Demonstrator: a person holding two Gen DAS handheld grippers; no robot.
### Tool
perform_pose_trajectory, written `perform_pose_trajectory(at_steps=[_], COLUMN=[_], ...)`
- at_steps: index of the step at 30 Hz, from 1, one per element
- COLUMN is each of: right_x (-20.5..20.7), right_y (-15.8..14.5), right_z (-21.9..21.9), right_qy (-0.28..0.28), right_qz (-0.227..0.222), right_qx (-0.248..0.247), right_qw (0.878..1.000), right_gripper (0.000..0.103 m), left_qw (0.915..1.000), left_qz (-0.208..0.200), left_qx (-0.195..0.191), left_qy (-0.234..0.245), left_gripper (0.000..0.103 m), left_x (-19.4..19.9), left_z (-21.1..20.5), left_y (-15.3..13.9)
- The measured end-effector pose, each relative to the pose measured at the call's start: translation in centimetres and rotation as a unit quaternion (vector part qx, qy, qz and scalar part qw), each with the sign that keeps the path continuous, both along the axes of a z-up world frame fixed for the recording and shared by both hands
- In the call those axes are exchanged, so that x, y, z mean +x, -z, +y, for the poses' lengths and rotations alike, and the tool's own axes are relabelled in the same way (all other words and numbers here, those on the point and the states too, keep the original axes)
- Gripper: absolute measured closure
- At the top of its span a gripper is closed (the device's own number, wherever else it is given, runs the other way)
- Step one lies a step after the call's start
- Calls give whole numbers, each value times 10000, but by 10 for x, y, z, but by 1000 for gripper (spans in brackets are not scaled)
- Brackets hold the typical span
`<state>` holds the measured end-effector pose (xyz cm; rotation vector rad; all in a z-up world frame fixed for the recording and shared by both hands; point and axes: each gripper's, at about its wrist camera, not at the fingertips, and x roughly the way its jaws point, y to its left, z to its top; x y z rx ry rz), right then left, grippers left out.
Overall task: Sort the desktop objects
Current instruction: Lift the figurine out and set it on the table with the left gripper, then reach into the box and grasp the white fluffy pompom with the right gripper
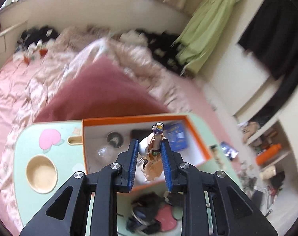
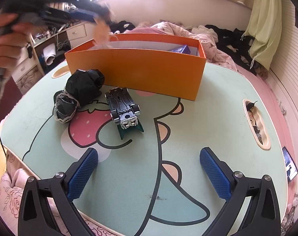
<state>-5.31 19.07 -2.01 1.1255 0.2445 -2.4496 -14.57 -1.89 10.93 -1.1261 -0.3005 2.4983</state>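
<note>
Left gripper (image 1: 149, 149) pinches figurine (image 1: 153, 147), frame centre, directly above box (image 1: 196, 135); right gripper (image 2: 149, 169) spread, car (image 2: 122, 106) ahead.

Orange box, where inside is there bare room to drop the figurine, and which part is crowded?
Inside the orange box, the bare white floor shows at the near right corner, right of the figurine in the left gripper. The far side is crowded: clear bulb, dark flat item and blue card box.
</note>
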Motion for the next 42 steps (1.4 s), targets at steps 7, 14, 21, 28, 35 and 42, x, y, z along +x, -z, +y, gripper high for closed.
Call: perform_pose_trajectory(at_steps=[7, 14, 21, 28, 35, 42], right_x=[0, -1, -1, 0, 0, 0], right_y=[0, 0, 0, 1, 1, 1], right_z=[0, 0, -1, 0, -1, -1], right_qy=[1, 0, 1, 3, 4, 6], right_qz=[1, 4, 6, 8, 9, 4], right_qx=[-1, -1, -4, -2, -1, -9], right_qw=[10000, 10000, 10000, 10000, 10000, 10000], right_gripper=[0, 0, 0, 0, 0, 0], left_qw=[9998, 9962, 9975, 9977, 9882, 9825], left_qz=[89, -859, -668, -66, 80, 376], left_qx=[-192, -134, 207, -593, -1461, -1692], left_qy=[-24, -6, -109, -317, -444, -681], left_gripper=[78, 78, 75, 32, 26, 12], left_x=[61, 66, 57, 90, 137, 139], left_z=[-22, -28, -9, -4, 5, 27], left_y=[-2, 76, 94, 80, 100, 119])
